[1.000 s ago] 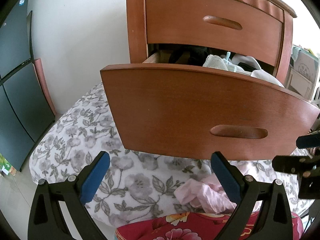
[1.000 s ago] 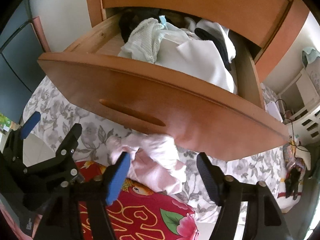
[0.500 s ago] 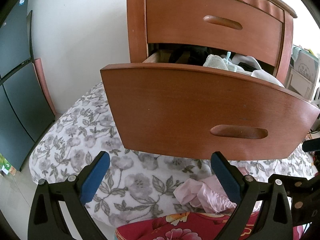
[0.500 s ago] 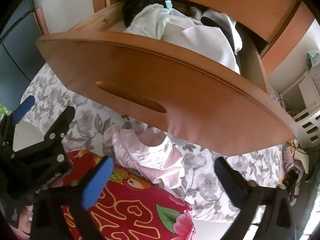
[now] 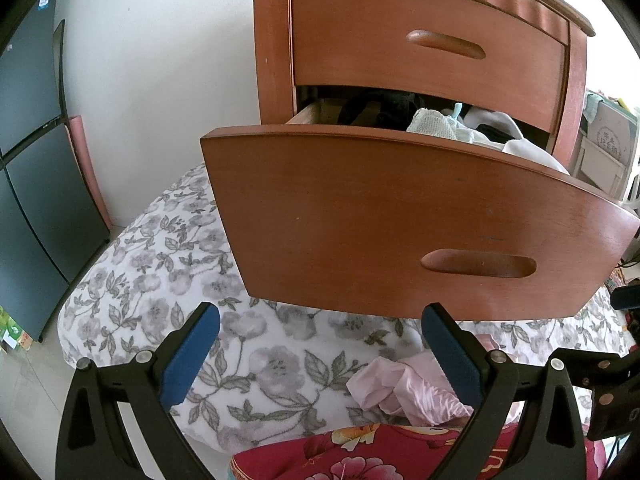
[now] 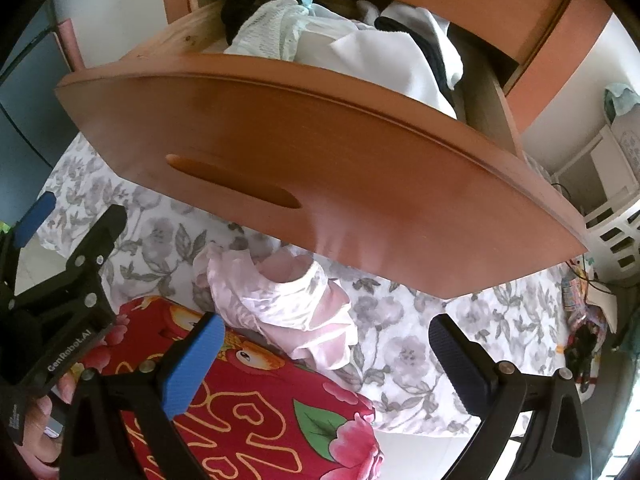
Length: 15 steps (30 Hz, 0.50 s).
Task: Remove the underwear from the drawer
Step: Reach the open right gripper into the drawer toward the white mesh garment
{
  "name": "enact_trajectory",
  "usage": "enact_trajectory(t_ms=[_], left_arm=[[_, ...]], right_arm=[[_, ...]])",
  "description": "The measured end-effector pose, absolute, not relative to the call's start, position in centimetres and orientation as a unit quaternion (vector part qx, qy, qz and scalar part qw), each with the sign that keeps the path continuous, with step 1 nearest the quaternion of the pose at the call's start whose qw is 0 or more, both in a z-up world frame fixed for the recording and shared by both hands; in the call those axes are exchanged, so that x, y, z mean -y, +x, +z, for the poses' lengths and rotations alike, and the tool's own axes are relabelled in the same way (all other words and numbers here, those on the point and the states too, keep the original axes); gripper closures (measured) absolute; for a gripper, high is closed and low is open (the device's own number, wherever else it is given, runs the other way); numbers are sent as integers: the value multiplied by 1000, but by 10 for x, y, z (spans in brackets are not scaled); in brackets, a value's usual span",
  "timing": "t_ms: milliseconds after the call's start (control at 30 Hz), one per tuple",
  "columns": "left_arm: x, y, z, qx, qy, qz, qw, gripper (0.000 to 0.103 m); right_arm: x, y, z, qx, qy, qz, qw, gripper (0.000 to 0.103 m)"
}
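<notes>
- Since one second ago, the right tongs have spread from a narrower gap around the pink underwear to fully apart; the garment now lies free on the floral bedcover, partly over the edge of the red quilt.
- Left tongs: unchanged in position, apart, holding nothing.
- Right tongs: apart, nothing between the pads; the garment lies just ahead of them.
- Drawer: pulled out, front panel overhanging the bed.
- Drawer contents: a white mesh garment, white cloth and dark items remain inside.
- Status, as a judgement: one piece is out and released. If a single piece satisfies the task, removal is complete; otherwise further garments remain to be lifted out. The drawer is not yet closed.
</notes>
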State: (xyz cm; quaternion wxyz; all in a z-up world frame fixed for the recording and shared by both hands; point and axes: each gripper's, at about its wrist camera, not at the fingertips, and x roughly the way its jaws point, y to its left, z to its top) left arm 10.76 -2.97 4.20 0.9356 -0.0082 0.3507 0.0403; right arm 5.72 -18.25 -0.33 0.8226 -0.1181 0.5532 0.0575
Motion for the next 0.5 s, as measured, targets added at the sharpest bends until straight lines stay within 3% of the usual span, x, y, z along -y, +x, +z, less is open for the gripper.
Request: enact_trajectory(t_ms=[500], left_arm=[[30,103,40,-345,-13,39,938,2]], right_arm=[[191,43,28,-511,-89,59,853,0]])
